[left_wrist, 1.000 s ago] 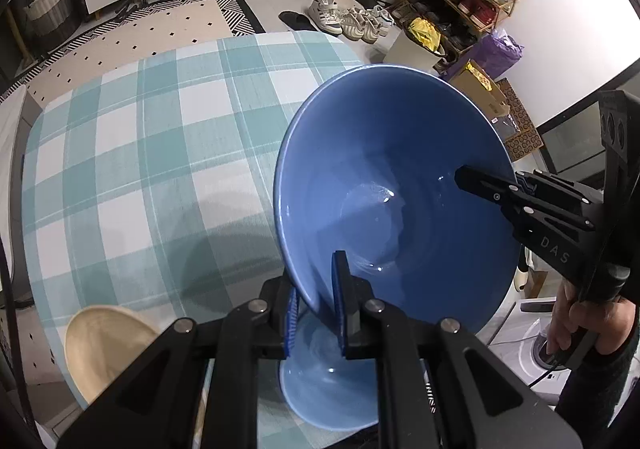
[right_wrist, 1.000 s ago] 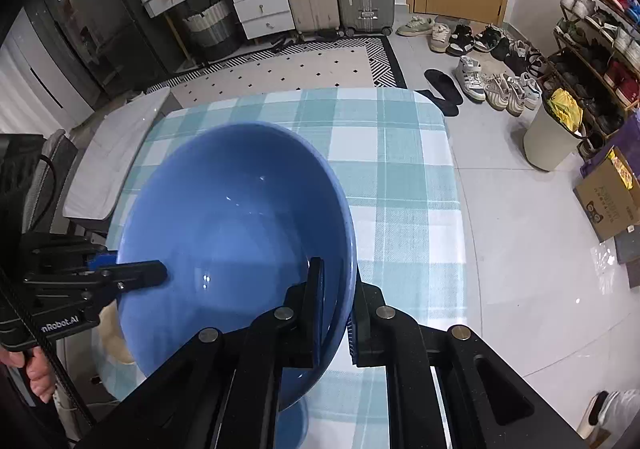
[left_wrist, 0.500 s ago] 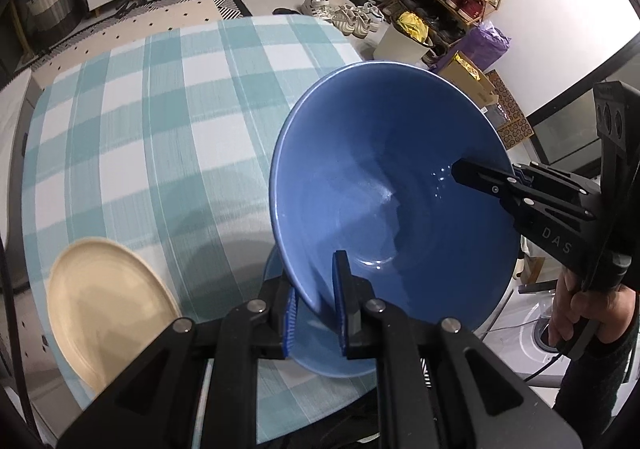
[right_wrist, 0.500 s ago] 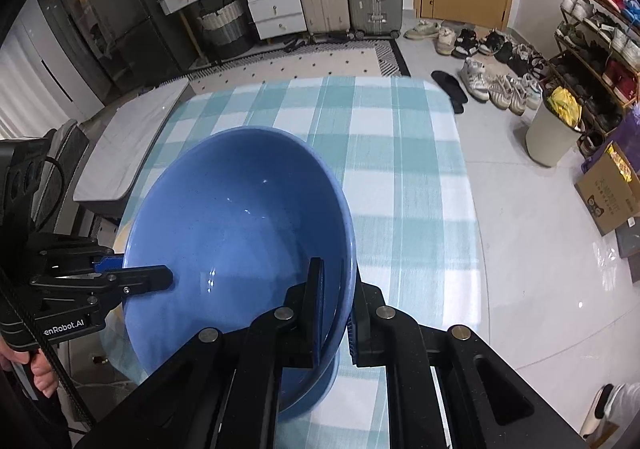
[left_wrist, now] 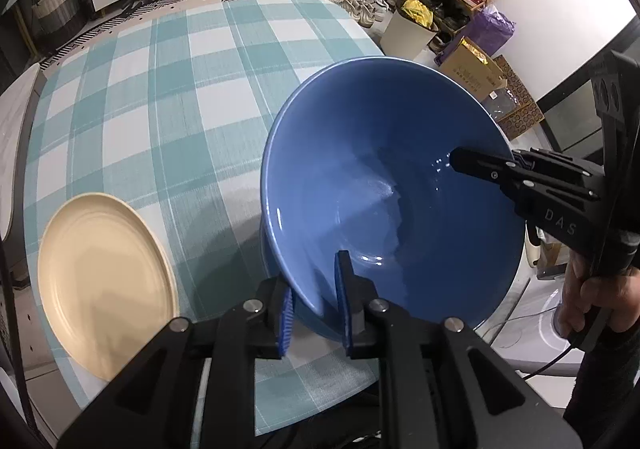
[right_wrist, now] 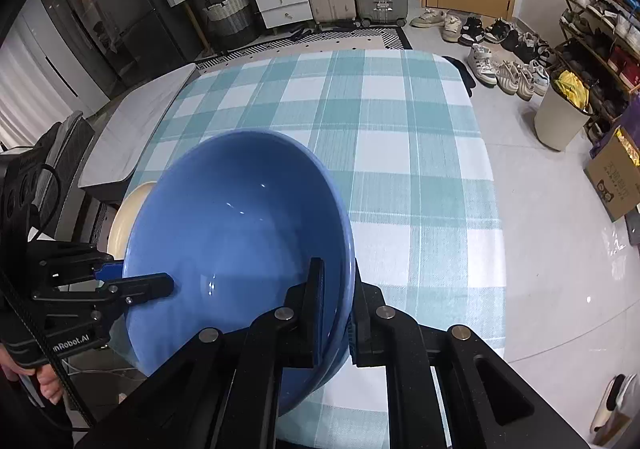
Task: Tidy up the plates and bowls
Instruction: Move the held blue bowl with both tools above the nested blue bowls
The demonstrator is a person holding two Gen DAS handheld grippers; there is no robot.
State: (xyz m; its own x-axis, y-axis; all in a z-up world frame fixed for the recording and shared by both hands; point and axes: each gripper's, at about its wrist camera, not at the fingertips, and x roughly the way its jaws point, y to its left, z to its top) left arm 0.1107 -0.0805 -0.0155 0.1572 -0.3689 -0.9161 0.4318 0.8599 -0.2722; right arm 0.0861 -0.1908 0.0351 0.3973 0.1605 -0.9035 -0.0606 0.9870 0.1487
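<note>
while rim-clamped, blue bowl (left_wrist: 384, 185) between both tongs

Your right tool (right_wrist: 334, 313) pinches the blue bowl (right_wrist: 240, 233) rim; your left tool (right_wrist: 160, 285) grips opposite, above the checkered desk (right_wrist: 400, 121).

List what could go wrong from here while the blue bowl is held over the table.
1. Both the left gripper and the right gripper pinch only the rim of the tilted blue bowl. If one lets go first, it could tip or slip.
2. The bowl hangs near the edge of the table, so a drop might go to the floor.
3. It could knock the blue dish beneath it.
</note>
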